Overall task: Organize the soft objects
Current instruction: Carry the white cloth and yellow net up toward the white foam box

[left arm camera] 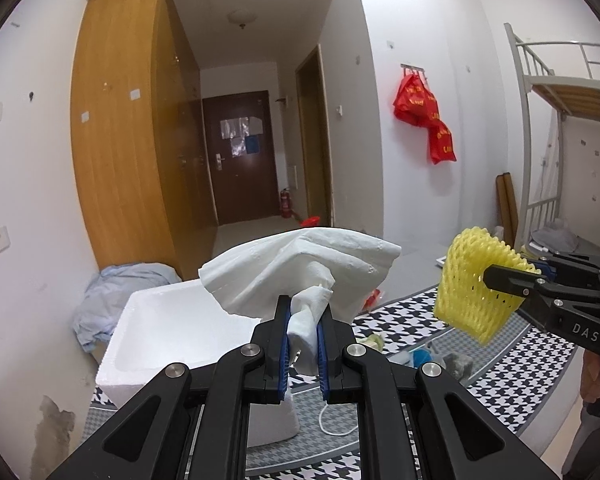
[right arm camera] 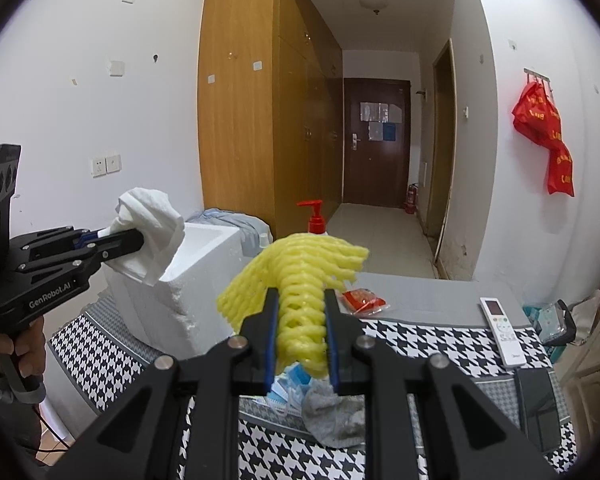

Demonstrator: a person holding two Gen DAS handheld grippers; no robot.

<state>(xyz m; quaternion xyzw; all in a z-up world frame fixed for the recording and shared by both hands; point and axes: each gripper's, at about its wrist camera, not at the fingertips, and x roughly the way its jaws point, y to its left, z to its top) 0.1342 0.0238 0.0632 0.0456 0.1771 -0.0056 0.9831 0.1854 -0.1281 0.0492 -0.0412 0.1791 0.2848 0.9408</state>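
Note:
My left gripper [left arm camera: 303, 312] is shut on a crumpled white tissue [left arm camera: 300, 268], held up in the air above a white foam box [left arm camera: 172, 320]. The right wrist view shows that same left gripper [right arm camera: 134, 240] with the tissue [right arm camera: 152, 220] over the foam box [right arm camera: 188, 276]. My right gripper [right arm camera: 302, 300] is shut on a yellow foam net sleeve [right arm camera: 300, 280], lifted over the table. From the left wrist view, the right gripper [left arm camera: 496, 276] and the yellow net [left arm camera: 476, 284] hang at the right.
On the houndstooth tablecloth [right arm camera: 420, 340] lie a grey sock [right arm camera: 332, 412], a blue face mask [right arm camera: 290, 392], a red packet [right arm camera: 364, 300], a white remote [right arm camera: 502, 332] and a dark phone [right arm camera: 540, 408]. A red pump bottle [right arm camera: 316, 216] stands behind the box. A white cable [left arm camera: 336, 420] lies beside the box.

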